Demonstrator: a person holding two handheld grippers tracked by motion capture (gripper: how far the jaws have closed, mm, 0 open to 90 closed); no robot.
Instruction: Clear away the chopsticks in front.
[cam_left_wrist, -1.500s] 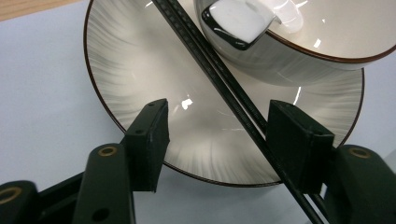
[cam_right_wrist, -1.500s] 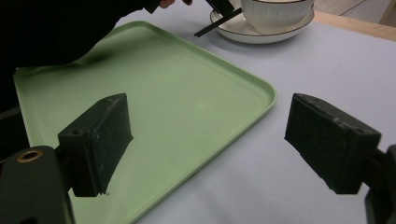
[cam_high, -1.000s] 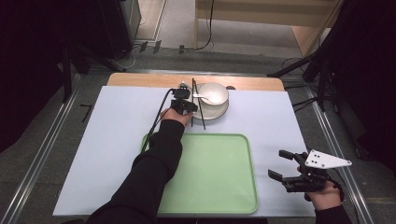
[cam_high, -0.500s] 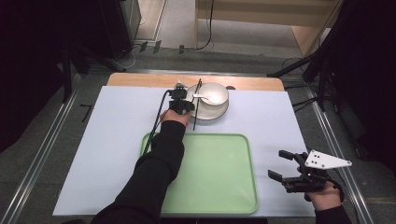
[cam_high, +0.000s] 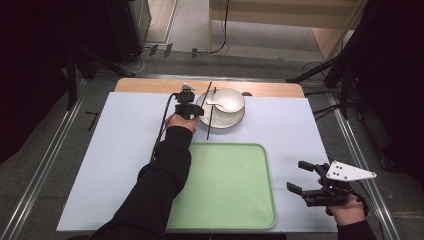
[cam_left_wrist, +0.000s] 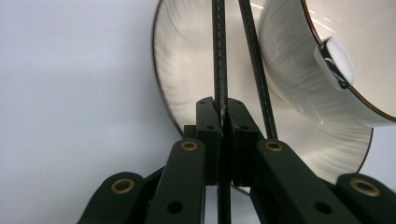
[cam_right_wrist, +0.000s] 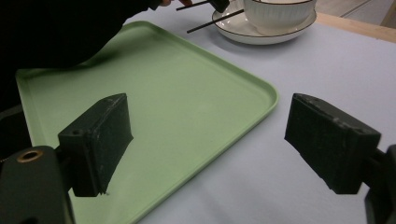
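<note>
Pale blue covers your bench (cam_high: 110, 150). Your left claw (cam_left_wrist: 220, 122) has just closed and pinches one black chopstick (cam_left_wrist: 219, 56) lying across the white plate (cam_left_wrist: 187, 84) beside the bowl (cam_high: 229, 100). Your right claw (cam_right_wrist: 208, 140) hangs spread near the green tray (cam_right_wrist: 177, 93).

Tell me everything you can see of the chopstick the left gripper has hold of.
The gripped chopstick is a thin, straight black stick with a finely textured surface, material unclear. It lies across the left part of the white plate, beside the bowl, with a second chopstick close alongside, angled slightly away. The left gripper is shut on it just off the plate's near rim, its pads pinching it from both sides. Its far end runs out of the left gripper view.
</note>
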